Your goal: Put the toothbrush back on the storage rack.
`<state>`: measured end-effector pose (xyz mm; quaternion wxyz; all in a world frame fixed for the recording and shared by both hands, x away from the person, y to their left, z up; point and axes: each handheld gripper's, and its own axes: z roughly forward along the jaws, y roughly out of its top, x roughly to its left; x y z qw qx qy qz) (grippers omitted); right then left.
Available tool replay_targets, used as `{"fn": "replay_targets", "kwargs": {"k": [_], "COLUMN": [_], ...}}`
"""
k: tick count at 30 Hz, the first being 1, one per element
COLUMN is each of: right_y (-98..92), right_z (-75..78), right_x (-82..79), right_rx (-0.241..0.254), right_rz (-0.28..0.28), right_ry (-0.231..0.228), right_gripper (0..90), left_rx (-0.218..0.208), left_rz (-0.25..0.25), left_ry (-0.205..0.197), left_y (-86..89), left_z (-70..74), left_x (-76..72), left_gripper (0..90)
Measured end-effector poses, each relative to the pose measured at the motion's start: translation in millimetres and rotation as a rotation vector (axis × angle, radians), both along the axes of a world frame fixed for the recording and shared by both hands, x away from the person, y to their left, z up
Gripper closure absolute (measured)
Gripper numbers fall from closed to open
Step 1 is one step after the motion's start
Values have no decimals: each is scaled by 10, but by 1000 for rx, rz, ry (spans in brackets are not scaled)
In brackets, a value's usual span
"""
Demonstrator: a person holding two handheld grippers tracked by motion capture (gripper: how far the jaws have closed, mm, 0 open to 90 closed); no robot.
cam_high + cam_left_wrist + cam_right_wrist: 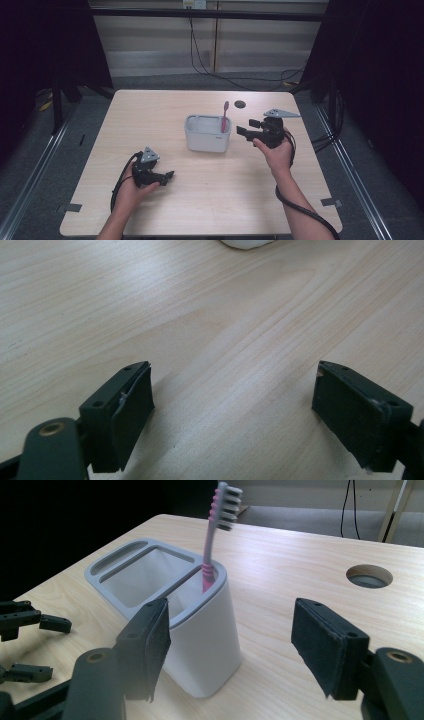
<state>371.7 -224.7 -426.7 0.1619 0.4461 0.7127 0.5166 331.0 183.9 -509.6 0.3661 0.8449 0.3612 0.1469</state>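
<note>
Claw on the right (pixel 230 645) spread and empty; toothbrush (pixel 216 535) already stands in the holder (pixel 200 645).
Holder sits mid-bench (pixel 150 115); left claw (pixel 232 415) hangs spread near the front edge, so little seems left.

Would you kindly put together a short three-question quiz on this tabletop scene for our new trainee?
1. True or false: the pink toothbrush stands bristles-up in the holder.
2. Which gripper is nearer the holder: (a) the left gripper or (b) the right gripper?
3. In a few words, what lies between the jaws of the left gripper, as seen in the left gripper view?

Key
1. True. Its handle sits in a narrow end compartment and its bristles point up.
2. (b). It is held just beside the holder, jaws open and not gripping anything.
3. Bare wooden table; the jaws stand wide apart.
</note>
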Motion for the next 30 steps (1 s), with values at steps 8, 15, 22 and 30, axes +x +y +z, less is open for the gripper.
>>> {"fn": "replay_targets", "kwargs": {"k": [8, 15, 22, 30], "right_y": [-52, -52, -48, -54], "right_z": [7, -5, -30, -79], "right_x": [-47, -84, -113, -163], "right_rx": [-6, -19, -26, -43], "right_rz": [11, 25, 40, 59], "right_ry": [-3, 11, 16, 40], "right_gripper": [308, 293, 275, 235], "left_rx": [0, 1, 0, 0], "left_rz": [0, 0, 2, 3], "left_ry": [0, 0, -3, -2], "left_y": [0, 0, 4, 5], "left_z": [0, 0, -1, -1], "left_x": [0, 0, -9, -12], "left_gripper": [161, 161, 162, 162]}}
